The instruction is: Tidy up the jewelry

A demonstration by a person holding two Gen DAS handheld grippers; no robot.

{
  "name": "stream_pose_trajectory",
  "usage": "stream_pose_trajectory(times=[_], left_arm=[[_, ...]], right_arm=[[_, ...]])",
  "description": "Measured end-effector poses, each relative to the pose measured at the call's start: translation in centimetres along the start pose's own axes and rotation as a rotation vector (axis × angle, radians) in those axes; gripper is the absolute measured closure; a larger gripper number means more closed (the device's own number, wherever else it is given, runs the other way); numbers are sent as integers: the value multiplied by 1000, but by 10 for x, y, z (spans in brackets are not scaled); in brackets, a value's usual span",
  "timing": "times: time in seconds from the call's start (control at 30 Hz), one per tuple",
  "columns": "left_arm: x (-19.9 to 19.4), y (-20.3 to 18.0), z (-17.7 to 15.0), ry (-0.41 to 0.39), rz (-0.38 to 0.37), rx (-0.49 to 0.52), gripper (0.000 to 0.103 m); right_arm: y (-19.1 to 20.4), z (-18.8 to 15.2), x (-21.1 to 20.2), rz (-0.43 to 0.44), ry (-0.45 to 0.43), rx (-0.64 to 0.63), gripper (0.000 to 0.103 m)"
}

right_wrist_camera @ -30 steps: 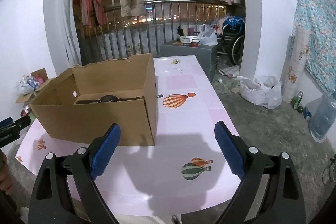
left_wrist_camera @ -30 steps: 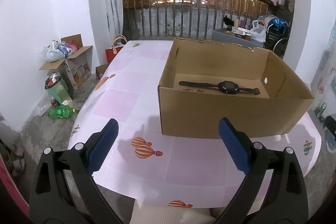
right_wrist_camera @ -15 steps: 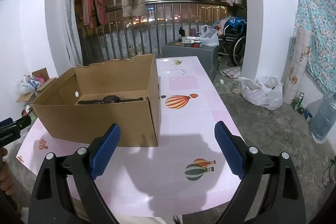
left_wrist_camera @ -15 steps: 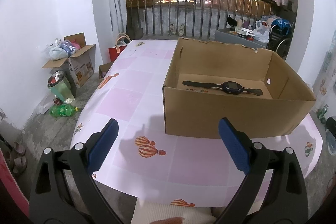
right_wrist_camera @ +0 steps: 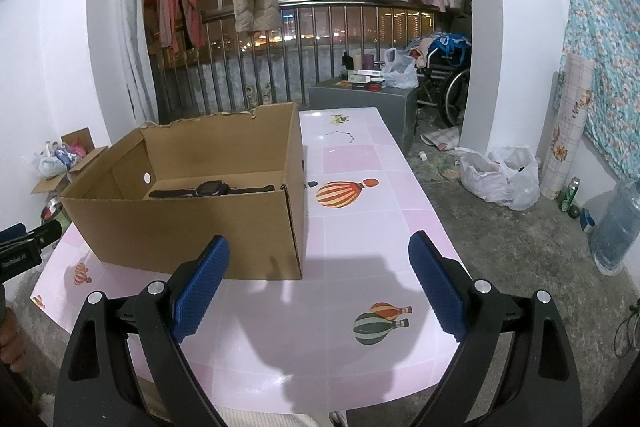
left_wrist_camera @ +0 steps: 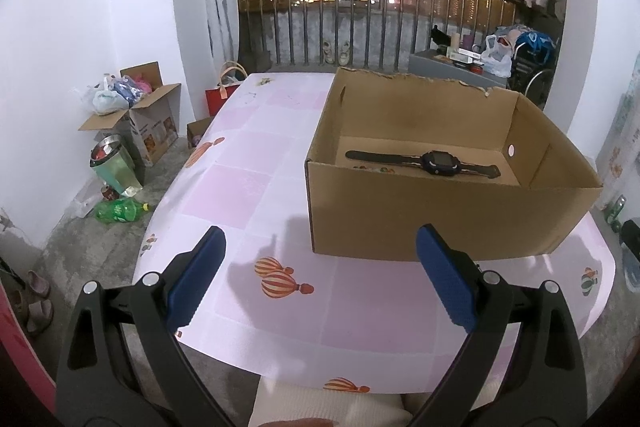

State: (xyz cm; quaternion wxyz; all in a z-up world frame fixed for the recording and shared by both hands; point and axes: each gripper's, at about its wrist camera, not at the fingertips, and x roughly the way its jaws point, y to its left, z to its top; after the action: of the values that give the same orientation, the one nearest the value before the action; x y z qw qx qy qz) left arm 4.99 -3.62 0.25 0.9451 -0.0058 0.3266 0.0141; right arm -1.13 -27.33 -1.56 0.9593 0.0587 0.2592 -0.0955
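Note:
An open cardboard box (left_wrist_camera: 436, 223) stands on the pink table (left_wrist_camera: 248, 187). A black watch (left_wrist_camera: 436, 161) lies flat on the box floor, beside a few small beads (left_wrist_camera: 372, 169). The watch (right_wrist_camera: 210, 189) also shows in the right wrist view, inside the box (right_wrist_camera: 192, 235). A thin necklace (right_wrist_camera: 340, 135) lies on the far table end, and a small dark piece (right_wrist_camera: 311, 183) sits beside the box's right wall. My left gripper (left_wrist_camera: 320, 275) hangs open over the near table edge, empty. My right gripper (right_wrist_camera: 320, 279) is open and empty too, right of the box.
Balloon prints dot the tablecloth (right_wrist_camera: 344, 193). Floor clutter left of the table: a carton with bags (left_wrist_camera: 132, 115), a metal bin (left_wrist_camera: 112, 163), a green bottle (left_wrist_camera: 120, 211). On the right are plastic bags (right_wrist_camera: 500, 179) and a water jug (right_wrist_camera: 616, 223). A railing (left_wrist_camera: 360, 27) with hanging clothes stands behind.
Both grippers have pulled back and risen slightly, so the box looks a little farther off. Both stay open and empty. The watch has not moved.

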Motion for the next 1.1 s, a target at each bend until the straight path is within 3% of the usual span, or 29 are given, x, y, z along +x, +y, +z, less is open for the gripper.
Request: stream_pose_trajectory(times=[1.1], left_arm=[[-1, -3, -3, 20, -27, 14, 11]], right_arm=[[6, 2, 1, 6, 2, -6, 14]])
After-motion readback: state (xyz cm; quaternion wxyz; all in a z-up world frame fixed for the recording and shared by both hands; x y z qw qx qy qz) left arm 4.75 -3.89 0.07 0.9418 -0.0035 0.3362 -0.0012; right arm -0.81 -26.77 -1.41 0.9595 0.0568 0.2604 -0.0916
